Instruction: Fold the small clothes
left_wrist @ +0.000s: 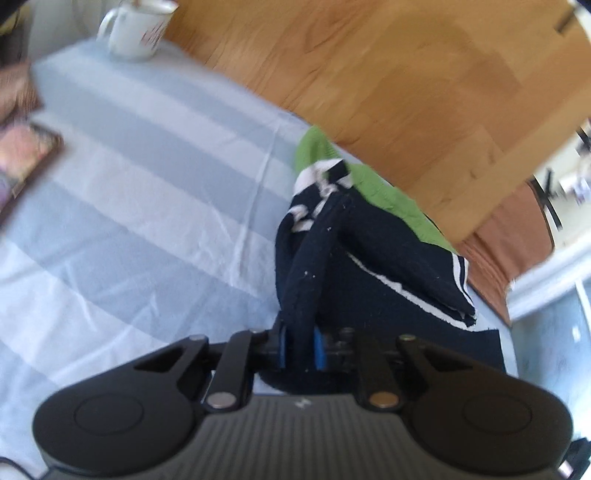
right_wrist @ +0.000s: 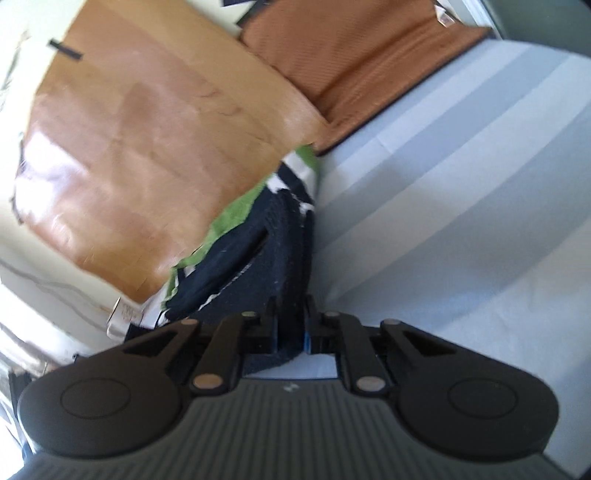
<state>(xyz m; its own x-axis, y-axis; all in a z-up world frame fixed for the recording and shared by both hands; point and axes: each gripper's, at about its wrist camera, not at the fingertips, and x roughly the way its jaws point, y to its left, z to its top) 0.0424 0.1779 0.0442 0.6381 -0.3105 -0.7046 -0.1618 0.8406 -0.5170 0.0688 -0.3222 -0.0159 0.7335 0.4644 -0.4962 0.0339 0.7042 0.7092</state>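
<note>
- Biggest thing in my feeds is the surface, covered with a pale blue and white striped cloth that has a few creases in it. It fills most of both wrist views.
- Past its far edge there's the wooden floor, and a rust-brown cushion-looking thing sits right at the corner. Can't tell exactly what that one is.
- The task item is the navy garment with white stripes and some white lettering. It sits near the far edge of the surface, bunched up and partly pulled upward, not flat at all.
- Under and behind it lies a green cloth, touching it and peeking out along the edge by the floor.
- My left gripper has its fingers clenched on a rolled-up fold of the navy fabric. You can see the dark strip running straight between the blue pads and stretching away towards the rest of the pile.
- My right gripper is doing the same from the other side: fingers pinched tight on another edge of the same garment, fabric taut between the pads.
- Smaller stuff: a white mug with a reddish print stands at the far corner of the surface in the left view, well apart from the clothes.
- There's also a dark-edged flat thing with a pinkish top on the left side, too blurry for me to call.
</note>
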